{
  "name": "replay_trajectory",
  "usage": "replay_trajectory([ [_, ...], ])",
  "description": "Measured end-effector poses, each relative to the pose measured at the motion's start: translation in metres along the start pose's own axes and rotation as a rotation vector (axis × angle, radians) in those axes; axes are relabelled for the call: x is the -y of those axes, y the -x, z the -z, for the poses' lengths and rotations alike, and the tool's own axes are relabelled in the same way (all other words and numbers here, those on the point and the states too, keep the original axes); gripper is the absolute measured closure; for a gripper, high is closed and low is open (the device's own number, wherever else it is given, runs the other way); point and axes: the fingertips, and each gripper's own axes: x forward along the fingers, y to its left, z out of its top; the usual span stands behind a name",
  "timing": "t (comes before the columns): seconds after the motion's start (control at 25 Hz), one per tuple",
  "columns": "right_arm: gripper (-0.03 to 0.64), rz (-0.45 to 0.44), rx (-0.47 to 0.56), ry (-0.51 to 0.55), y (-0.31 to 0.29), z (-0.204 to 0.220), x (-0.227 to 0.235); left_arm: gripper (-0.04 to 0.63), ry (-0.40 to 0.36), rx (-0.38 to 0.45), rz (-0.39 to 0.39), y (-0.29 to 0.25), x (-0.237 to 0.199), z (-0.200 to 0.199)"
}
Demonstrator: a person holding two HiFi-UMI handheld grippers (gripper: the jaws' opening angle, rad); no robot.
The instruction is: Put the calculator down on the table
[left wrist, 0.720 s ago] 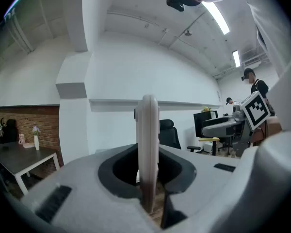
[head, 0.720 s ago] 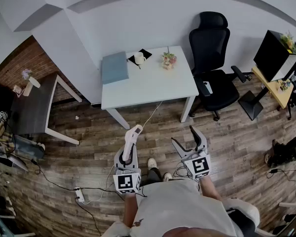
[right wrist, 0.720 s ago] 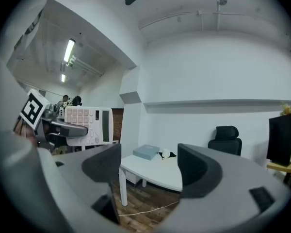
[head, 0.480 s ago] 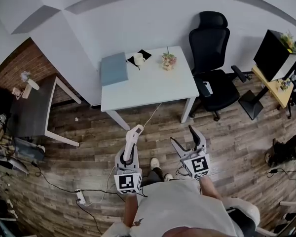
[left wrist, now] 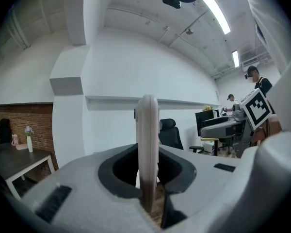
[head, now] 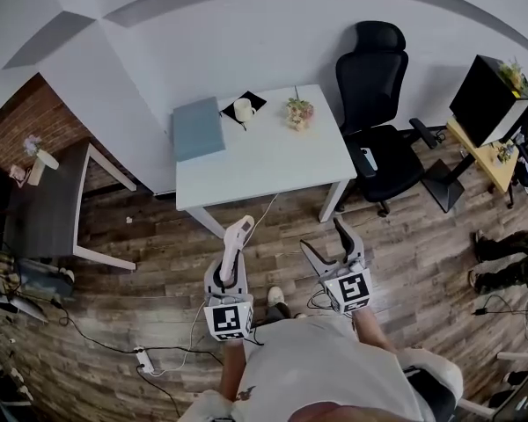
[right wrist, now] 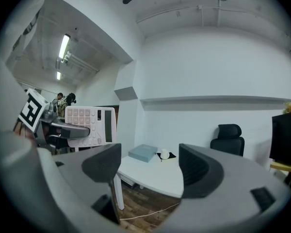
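Over the wooden floor, on the near side of the white table, the left claw is clenched on the calculator, which stands edge-up between its jaws, in the air and short of the table. To its right the right claw is released, its jaws wide apart around nothing. A blue-grey book and a mug sit at the table's far edge

I see the pale pink calculator clamped on edge in my left gripper. It stands upright with its keys facing right, in the air just short of the white table, not touching it.
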Motion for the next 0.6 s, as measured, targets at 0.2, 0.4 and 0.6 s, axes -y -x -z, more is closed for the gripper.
replay_trajectory([
  [0.2,0.253,-0.002,-0.013,0.005,-0.028,-0.004,-0.003,0.534,0.005,0.001,0.014,-0.024,-0.02,0.004],
  [0.4,0.253,0.02,-0.032,0.01,-0.052,-0.002,-0.006,0.534,0.013,-0.013,0.025,-0.039,-0.042,0.011],
  [0.6,0.258,0.037,-0.052,0.009,-0.073,0.0,-0.012,0.534,0.019,-0.007,0.041,-0.05,-0.06,0.01],
])
